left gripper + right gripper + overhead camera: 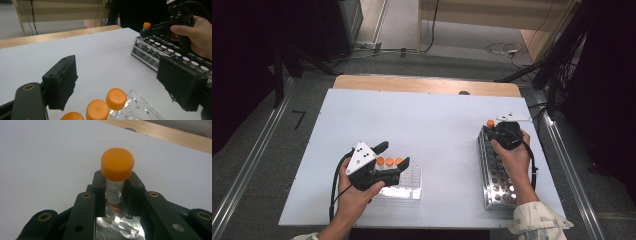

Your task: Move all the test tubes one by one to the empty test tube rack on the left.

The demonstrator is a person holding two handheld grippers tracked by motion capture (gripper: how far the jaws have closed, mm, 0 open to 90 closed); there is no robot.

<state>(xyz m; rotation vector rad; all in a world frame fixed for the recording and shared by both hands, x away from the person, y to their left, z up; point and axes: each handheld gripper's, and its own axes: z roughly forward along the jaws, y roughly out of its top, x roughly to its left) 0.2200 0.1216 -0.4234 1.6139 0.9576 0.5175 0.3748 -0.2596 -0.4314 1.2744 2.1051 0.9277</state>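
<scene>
Table (427,125) is sitting mostly bare in the high view; landmark is the metal rack (498,175), lying close along the table's right edge. Left of the rack, well apart, the clear tray (404,186) is sitting near the front edge with three orange-capped tubes (389,161) at its far-left end. Wide open white surface is lying between rack and tray, and beyond both toward the far wooden edge. Right gripper (492,131) is working at the rack's far end, left gripper (394,156) is hovering over the tray.

Left gripper view: left gripper (120,87) is standing wide open, nothing between the pads, the capped tubes (116,98) just below the gap. Rack (172,53) is lying beyond to the right, most holes empty.

Right gripper view: right gripper (114,188) is clamping the clear body of one orange-capped tube (117,170), upright at the rack's (117,225) far end; whether its base is sitting in a hole is hidden. Bare table is lying beyond the rack's end.
</scene>
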